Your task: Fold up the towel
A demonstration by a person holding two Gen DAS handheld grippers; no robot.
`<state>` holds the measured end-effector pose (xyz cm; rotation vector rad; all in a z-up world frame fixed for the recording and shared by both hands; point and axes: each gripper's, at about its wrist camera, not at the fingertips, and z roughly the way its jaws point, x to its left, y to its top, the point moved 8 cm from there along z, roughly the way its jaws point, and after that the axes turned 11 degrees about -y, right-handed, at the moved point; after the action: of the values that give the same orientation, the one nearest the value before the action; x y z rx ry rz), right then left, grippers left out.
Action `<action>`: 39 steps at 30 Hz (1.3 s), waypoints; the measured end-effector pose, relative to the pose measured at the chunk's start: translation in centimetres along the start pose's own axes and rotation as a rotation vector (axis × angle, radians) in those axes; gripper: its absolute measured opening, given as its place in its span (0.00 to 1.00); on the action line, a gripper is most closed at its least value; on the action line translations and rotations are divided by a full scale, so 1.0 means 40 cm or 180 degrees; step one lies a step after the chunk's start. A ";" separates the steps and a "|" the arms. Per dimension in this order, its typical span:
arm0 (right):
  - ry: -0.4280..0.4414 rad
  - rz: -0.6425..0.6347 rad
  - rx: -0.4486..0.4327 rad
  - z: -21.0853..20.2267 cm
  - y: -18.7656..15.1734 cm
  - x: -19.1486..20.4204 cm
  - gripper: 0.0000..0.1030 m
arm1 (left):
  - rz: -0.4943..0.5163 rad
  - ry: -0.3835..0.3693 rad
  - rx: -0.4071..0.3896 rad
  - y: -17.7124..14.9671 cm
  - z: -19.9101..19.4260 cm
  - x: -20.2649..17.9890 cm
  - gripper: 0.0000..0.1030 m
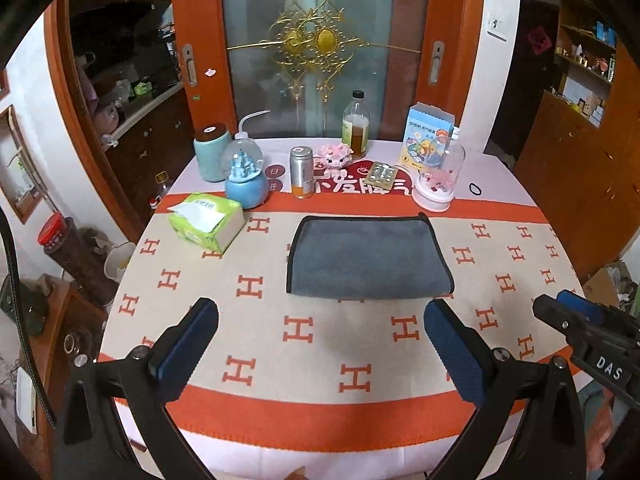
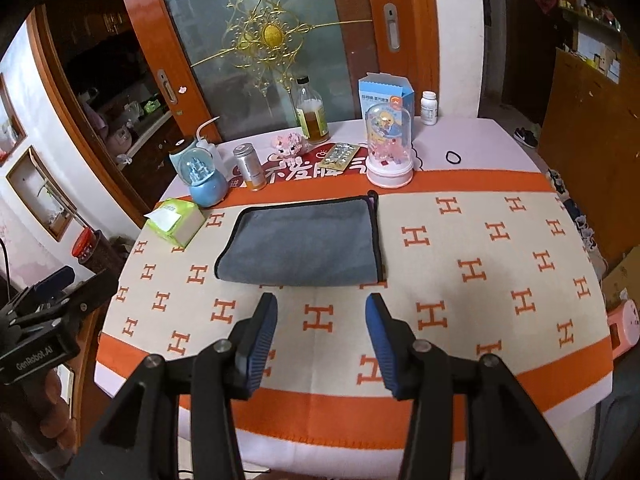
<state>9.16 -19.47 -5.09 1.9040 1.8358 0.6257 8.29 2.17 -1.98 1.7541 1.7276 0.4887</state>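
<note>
A grey towel [image 1: 368, 258] with black edging lies folded flat on the H-patterned tablecloth [image 1: 256, 332]; it also shows in the right wrist view [image 2: 304, 242]. My left gripper [image 1: 320, 320] is wide open and empty, held above the cloth just in front of the towel's near edge. My right gripper [image 2: 322, 316] is open and empty, also short of the towel's near edge. The right gripper's body shows in the left wrist view [image 1: 588, 332], and the left gripper's body in the right wrist view [image 2: 52, 300].
Behind the towel stand a tissue pack [image 1: 208, 220], a blue snow globe [image 1: 245, 176], a silver can [image 1: 302, 172], a bottle [image 1: 355, 126], a pill blister [image 1: 382, 176], a pink dome ornament [image 1: 438, 178], a blue box [image 1: 428, 136] and a black hair tie [image 1: 475, 189]. The tablecloth [image 2: 500, 280] spreads right of the towel.
</note>
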 end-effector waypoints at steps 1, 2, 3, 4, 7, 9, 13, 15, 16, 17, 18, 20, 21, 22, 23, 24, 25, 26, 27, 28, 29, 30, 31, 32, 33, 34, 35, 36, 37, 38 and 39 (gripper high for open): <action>-0.0001 0.0006 0.0004 -0.005 -0.010 0.003 0.50 | -0.0020 -0.0018 0.0014 -0.008 -0.004 -0.002 0.99; -0.0002 0.0008 -0.0002 -0.009 -0.016 0.006 0.51 | -0.0044 -0.0032 0.0035 -0.015 -0.005 -0.003 0.99; -0.0016 0.0002 -0.0015 -0.013 -0.023 0.008 0.51 | -0.0078 -0.0057 0.0069 -0.025 -0.006 -0.004 0.99; -0.0031 -0.0015 -0.0026 -0.016 -0.030 0.012 0.51 | -0.0102 -0.0065 0.0091 -0.032 -0.006 -0.005 0.99; -0.0073 -0.0028 -0.0030 -0.022 -0.051 0.019 0.52 | -0.0137 -0.0018 0.0152 -0.054 -0.004 -0.003 0.99; -0.0092 -0.0038 -0.0047 -0.026 -0.061 0.022 0.52 | -0.0138 0.0047 0.0156 -0.064 -0.006 0.001 0.99; -0.0232 -0.0087 -0.0149 -0.040 -0.061 0.021 0.52 | -0.0175 0.0082 0.0178 -0.083 -0.007 0.005 0.99; -0.0251 -0.0076 -0.0180 -0.046 -0.060 0.021 0.52 | -0.0181 0.0090 0.0210 -0.089 -0.003 0.005 0.99; -0.0272 -0.0071 -0.0197 -0.048 -0.060 0.021 0.52 | -0.0177 0.0105 0.0212 -0.092 -0.002 0.005 0.99; -0.0279 -0.0071 -0.0200 -0.049 -0.060 0.020 0.52 | -0.0164 0.0129 0.0211 -0.095 -0.003 0.005 0.99; -0.0281 -0.0063 -0.0187 -0.048 -0.061 0.021 0.52 | -0.0158 0.0139 0.0214 -0.096 -0.002 0.005 0.99; -0.0248 -0.0052 -0.0140 -0.043 -0.065 0.024 0.52 | -0.0143 0.0113 0.0237 -0.103 -0.001 -0.004 0.99; -0.0236 -0.0053 -0.0115 -0.040 -0.067 0.026 0.52 | -0.0130 0.0092 0.0257 -0.107 0.001 -0.008 0.99; -0.0229 -0.0055 -0.0090 -0.037 -0.069 0.028 0.52 | -0.0113 0.0083 0.0276 -0.110 0.003 -0.012 0.99; -0.0219 -0.0055 -0.0069 -0.035 -0.071 0.029 0.52 | -0.0106 0.0081 0.0287 -0.111 0.004 -0.014 0.99; -0.0208 -0.0059 -0.0059 -0.033 -0.072 0.031 0.52 | -0.0106 0.0074 0.0291 -0.111 0.005 -0.015 0.99; -0.0206 -0.0066 -0.0057 -0.033 -0.073 0.032 0.52 | -0.0112 0.0065 0.0295 -0.111 0.005 -0.015 0.99; -0.0205 -0.0071 -0.0060 -0.034 -0.073 0.033 0.52 | -0.0118 0.0063 0.0295 -0.111 0.005 -0.015 0.99; -0.0203 -0.0070 -0.0061 -0.034 -0.074 0.034 0.52 | -0.0119 0.0068 0.0295 -0.111 0.005 -0.014 0.99; -0.0201 -0.0074 -0.0062 -0.035 -0.073 0.035 0.52 | -0.0127 0.0064 0.0291 -0.111 0.005 -0.014 0.99; -0.0198 -0.0075 -0.0061 -0.035 -0.073 0.036 0.52 | -0.0136 0.0054 0.0288 -0.110 0.005 -0.014 0.99; -0.0202 -0.0073 -0.0059 -0.035 -0.074 0.036 0.52 | -0.0139 0.0052 0.0287 -0.110 0.005 -0.015 0.99; -0.0205 -0.0074 -0.0054 -0.035 -0.073 0.037 0.52 | -0.0136 0.0051 0.0289 -0.110 0.005 -0.015 0.99; -0.0208 -0.0068 -0.0056 -0.036 -0.073 0.037 0.52 | -0.0129 0.0046 0.0291 -0.110 0.005 -0.016 0.99; -0.0205 -0.0067 -0.0057 -0.037 -0.073 0.038 0.52 | -0.0125 0.0044 0.0292 -0.109 0.006 -0.018 0.99; -0.0208 -0.0071 -0.0062 -0.037 -0.073 0.038 0.52 | -0.0118 0.0044 0.0295 -0.108 0.007 -0.020 0.99; -0.0210 -0.0071 -0.0064 -0.036 -0.073 0.036 0.52 | -0.0111 0.0042 0.0297 -0.107 0.007 -0.022 0.99; -0.0208 -0.0075 -0.0067 -0.036 -0.073 0.037 0.52 | -0.0104 0.0036 0.0299 -0.107 0.007 -0.025 0.99; -0.0212 -0.0081 -0.0065 -0.036 -0.073 0.039 0.52 | -0.0098 0.0033 0.0300 -0.107 0.008 -0.027 0.99; -0.0215 -0.0078 -0.0062 -0.036 -0.073 0.037 0.52 | -0.0093 0.0033 0.0301 -0.106 0.008 -0.028 0.99; -0.0212 -0.0069 -0.0066 -0.037 -0.073 0.037 0.52 | -0.0091 0.0031 0.0303 -0.106 0.009 -0.030 0.99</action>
<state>5.97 -17.88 -5.56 1.8665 1.7996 0.5652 5.23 0.73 -4.83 1.7927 1.8071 0.4094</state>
